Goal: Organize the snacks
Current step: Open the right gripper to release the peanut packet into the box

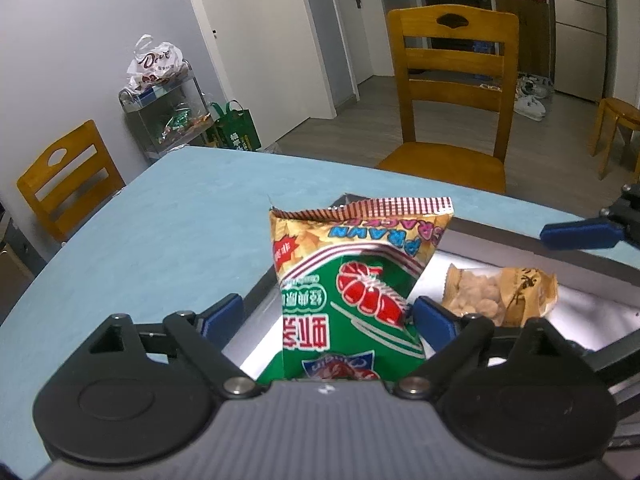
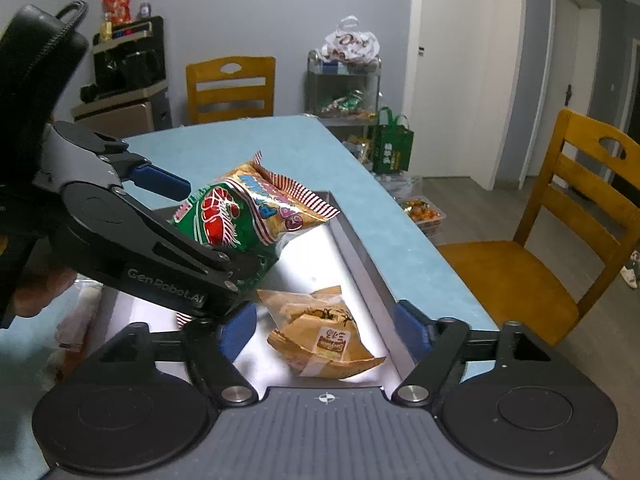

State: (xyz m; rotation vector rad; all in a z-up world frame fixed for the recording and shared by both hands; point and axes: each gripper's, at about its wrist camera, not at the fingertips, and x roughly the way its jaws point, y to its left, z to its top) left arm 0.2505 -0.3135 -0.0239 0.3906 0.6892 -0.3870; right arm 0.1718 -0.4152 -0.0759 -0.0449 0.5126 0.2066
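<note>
The green and gold prawn cracker bag (image 1: 352,292) stands in the far left corner of the shallow grey metal tray (image 1: 560,252) on the pale blue table (image 1: 160,232), leaning on the tray wall with its striped crimped end up. The left gripper (image 1: 326,316) has its blue-padded jaws spread wide on either side of the bag's lower half; the left pad is clear of the bag, the right pad sits just at its edge, with no pinch visible, so the bag looks released.

The right gripper (image 2: 326,332) also has its jaws released and spread, with nothing gripped. The small tan packet with a clear window showing pale round snacks (image 2: 324,340) lies flat on the tray floor between and just ahead of those jaws, apart from both pads. The packet lies just beside the prawn bag, on its right in the left wrist view.
</note>
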